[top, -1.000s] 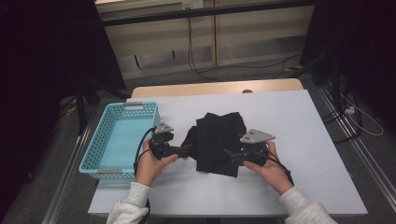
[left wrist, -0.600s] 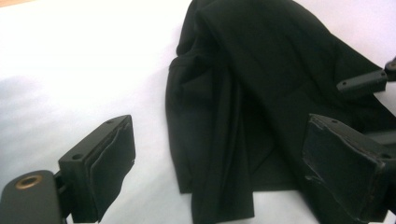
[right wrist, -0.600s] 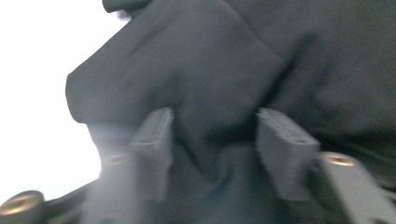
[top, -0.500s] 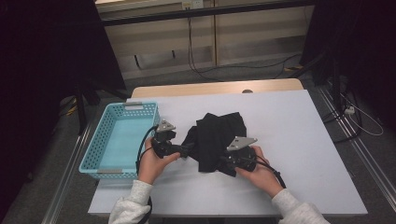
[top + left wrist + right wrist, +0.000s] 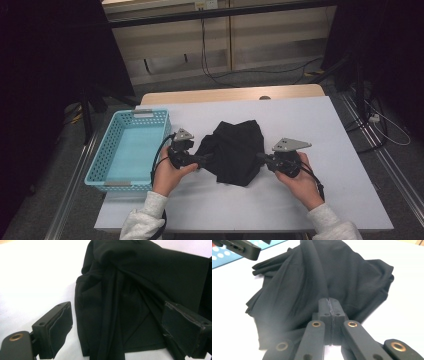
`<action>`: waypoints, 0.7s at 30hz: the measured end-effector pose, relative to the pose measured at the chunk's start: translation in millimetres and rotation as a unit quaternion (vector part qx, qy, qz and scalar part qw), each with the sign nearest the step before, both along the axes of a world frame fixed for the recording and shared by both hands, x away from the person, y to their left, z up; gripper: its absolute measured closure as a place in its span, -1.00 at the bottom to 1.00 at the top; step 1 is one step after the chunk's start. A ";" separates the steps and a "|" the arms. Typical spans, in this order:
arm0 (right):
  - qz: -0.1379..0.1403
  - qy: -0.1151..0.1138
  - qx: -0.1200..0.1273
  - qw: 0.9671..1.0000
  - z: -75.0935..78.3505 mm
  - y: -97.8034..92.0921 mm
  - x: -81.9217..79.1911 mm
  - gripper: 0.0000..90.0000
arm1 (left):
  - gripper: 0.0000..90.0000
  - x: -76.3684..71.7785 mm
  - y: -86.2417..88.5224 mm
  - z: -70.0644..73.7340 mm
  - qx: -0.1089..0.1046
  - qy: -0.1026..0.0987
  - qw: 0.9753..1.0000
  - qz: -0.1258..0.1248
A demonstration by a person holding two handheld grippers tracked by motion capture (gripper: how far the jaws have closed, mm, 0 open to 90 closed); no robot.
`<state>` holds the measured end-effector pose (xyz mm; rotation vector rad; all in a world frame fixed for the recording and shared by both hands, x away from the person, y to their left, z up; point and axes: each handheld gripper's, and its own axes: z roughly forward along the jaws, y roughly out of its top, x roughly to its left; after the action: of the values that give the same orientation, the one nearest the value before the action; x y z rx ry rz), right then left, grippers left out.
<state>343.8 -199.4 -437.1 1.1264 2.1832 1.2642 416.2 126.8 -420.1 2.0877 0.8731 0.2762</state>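
Cloth: a crumpled black garment (image 5: 235, 152) sits mid-frame in the high view, heaped on the white table (image 5: 340, 150), folds running every which way.
Left gripper: there it is (image 5: 207, 159), at the cloth's left edge in the high view, held in the person's left hand (image 5: 167, 175); in the left gripper view (image 5: 116, 327) the jaws stand wide apart, one pad at lower left over bare table, the other at lower right against the fabric, and a fold of the garment lies between them, not pinched.
Right gripper: over at the cloth's right edge (image 5: 260, 158), in the right hand (image 5: 300, 182); in the right gripper view (image 5: 330, 305) the jaws are pressed together at lower centre, and a ridge of the black fabric rises straight off their tips. Clamped on the cloth's edge, by the look of it.
Basket: a light blue plastic basket (image 5: 112, 150) on the left of the high view, just beside the left hand, nothing inside.
Table edge: a strip of bare wood (image 5: 230, 95) along the far side, upper centre.
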 end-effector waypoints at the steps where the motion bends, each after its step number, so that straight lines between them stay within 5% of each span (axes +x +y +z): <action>1: -0.001 0.002 0.000 1.000 0.0 -2.1 0.1 1.00 | -0.77 -0.6 0.0 -0.1 -0.003 0.001 1.000 0.001; 4: -0.017 0.014 0.031 0.999 -1.1 -16.7 0.7 1.00 | -0.77 -0.8 2.7 -0.3 -0.003 0.003 1.000 0.002; 8: -0.047 0.026 0.027 0.998 -5.2 -35.1 1.1 1.00 | -0.77 0.4 8.5 0.6 -0.005 0.001 1.000 0.010; 13: -0.040 0.024 0.031 0.998 -6.2 -38.8 1.2 1.00 | -0.78 1.6 8.9 -2.2 -0.002 0.004 1.000 0.010; 14: -0.033 0.020 0.022 0.999 -5.6 -35.4 0.9 0.93 | -0.78 1.5 8.5 -2.9 -0.002 0.007 1.000 0.011; 19: -0.010 -0.007 0.004 1.000 4.8 -8.4 2.6 -0.07 | -0.78 1.9 6.2 -5.8 -0.001 0.013 1.000 0.006; 21: 0.002 -0.021 -0.008 1.000 9.4 9.5 3.8 -0.18 | -0.79 1.8 5.5 -7.3 0.001 0.013 1.000 0.007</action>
<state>347.6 -189.9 -427.7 1.0813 2.1616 1.2588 418.0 132.3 -427.4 2.0928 0.9032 0.2569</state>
